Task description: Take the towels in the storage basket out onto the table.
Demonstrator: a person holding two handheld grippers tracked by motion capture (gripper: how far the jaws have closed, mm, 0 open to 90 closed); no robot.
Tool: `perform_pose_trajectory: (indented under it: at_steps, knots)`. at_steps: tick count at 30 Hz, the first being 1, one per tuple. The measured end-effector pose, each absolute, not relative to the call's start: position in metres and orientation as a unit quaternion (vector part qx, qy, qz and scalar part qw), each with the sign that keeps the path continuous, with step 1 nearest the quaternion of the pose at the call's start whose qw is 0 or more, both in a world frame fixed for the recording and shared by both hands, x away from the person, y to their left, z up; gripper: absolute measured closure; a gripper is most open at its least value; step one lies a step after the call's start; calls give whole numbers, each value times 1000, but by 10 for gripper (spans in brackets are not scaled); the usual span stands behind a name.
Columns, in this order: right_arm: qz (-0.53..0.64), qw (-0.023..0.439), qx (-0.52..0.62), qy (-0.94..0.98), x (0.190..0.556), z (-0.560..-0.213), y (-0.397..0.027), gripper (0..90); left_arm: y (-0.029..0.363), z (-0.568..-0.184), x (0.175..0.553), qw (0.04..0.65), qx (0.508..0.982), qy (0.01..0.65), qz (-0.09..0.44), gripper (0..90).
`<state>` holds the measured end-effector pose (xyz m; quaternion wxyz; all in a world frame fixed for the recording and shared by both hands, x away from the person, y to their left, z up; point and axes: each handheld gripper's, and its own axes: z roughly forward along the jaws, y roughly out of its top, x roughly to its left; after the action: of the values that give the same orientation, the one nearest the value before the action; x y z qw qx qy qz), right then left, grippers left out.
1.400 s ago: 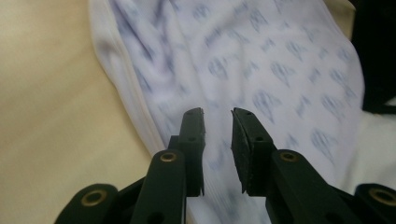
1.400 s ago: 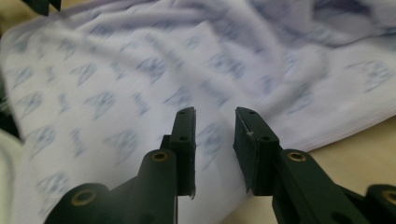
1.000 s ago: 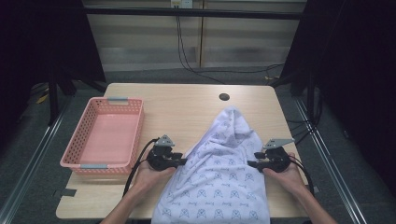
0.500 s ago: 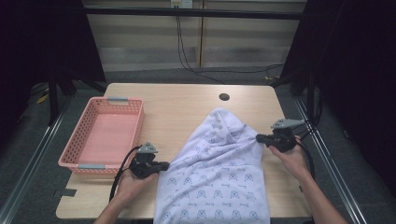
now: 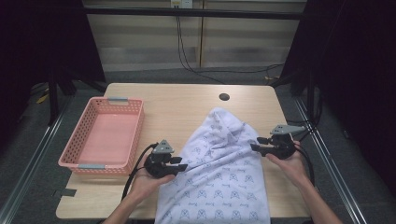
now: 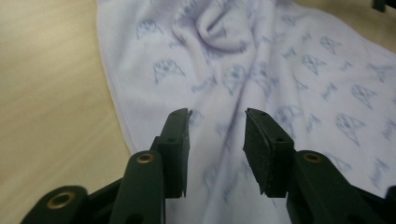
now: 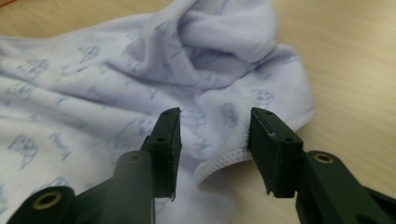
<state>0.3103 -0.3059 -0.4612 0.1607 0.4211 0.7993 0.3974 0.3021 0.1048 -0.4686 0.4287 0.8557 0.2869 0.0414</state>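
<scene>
Cloth: the pale printed garment (image 5: 219, 175) lies on the near right part of the table (image 5: 182, 105), bunched to a peak at its far end and hanging over the near edge.
My left gripper (image 5: 180, 163): at the cloth's left hem. Its jaws have just been opening and stand spread, cloth lying under them but nothing pinched between the pads (image 6: 176, 140).
My right gripper (image 5: 254, 147): at the cloth's right edge. Its jaws have also just been opening and now stand apart, the stitched hem (image 7: 219, 163) lying in the gap, not pressed.
Basket: the pink basket (image 5: 74, 161) sits at the left, well apart from the cloth, with nothing in it.
Done so far: I judge little; the cloth is roughly spread but wrinkled, no fold made.
Left to do: take hold of both edges, flatten or fold, then likely move it to the basket.
</scene>
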Motion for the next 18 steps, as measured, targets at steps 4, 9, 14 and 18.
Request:
perform_pose_trajectory:
  at_steps: [4,9,14,18]
  knots:
    - [373,143,424,813,309,-481,-300,495,84,-481,320,407,870,274,43,586]
    - [345,133,424,826,314,-500,-296,464,81,-498,330,379,881,281,45,644]
    - [344,131,404,837,301,-499,-288,683,91,-496,307,368,890,267,35,826]
    - [345,97,382,852,268,-496,-281,734,105,-495,277,372,893,253,9,831]
